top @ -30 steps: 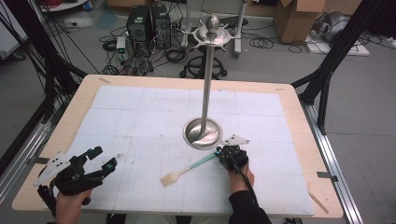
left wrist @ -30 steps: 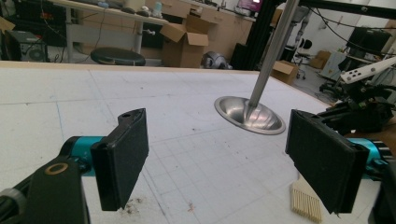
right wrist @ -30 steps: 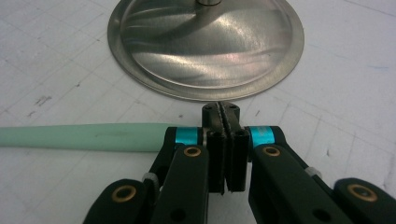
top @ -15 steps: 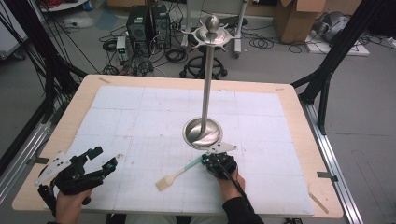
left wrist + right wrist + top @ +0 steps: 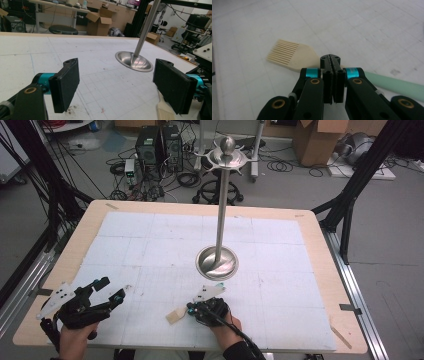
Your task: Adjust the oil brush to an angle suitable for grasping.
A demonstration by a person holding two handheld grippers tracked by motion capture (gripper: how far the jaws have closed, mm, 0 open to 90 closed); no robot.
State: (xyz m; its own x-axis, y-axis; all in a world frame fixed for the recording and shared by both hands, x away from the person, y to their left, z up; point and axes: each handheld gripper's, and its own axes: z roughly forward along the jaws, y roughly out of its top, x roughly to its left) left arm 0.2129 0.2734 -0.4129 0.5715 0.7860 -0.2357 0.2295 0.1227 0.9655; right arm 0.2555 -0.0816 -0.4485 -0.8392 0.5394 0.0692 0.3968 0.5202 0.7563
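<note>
While the right gripper has its jaws pressed flat together with nothing between them, it sits directly over a silicone basting brush lying on the white gridded mat. In the right gripper view the brush runs crosswise beneath the closed jaws: its cream bristle head fans out to the upper left, and its mint-green handle extends to the lower right. Whether the jaw tips touch the brush cannot be told. From the high view, the cream head pokes out just to the left of the right gripper, near the table's front edge.

Well apart on the left, the left gripper is held with its jaws spread wide and empty; in the left gripper view its pads frame bare mat, and the brush bristles show at the lower right.

Beyond the right gripper stands a steel stand, its dished round base empty and its pole rising to a tiered top with a ball knob.
</note>
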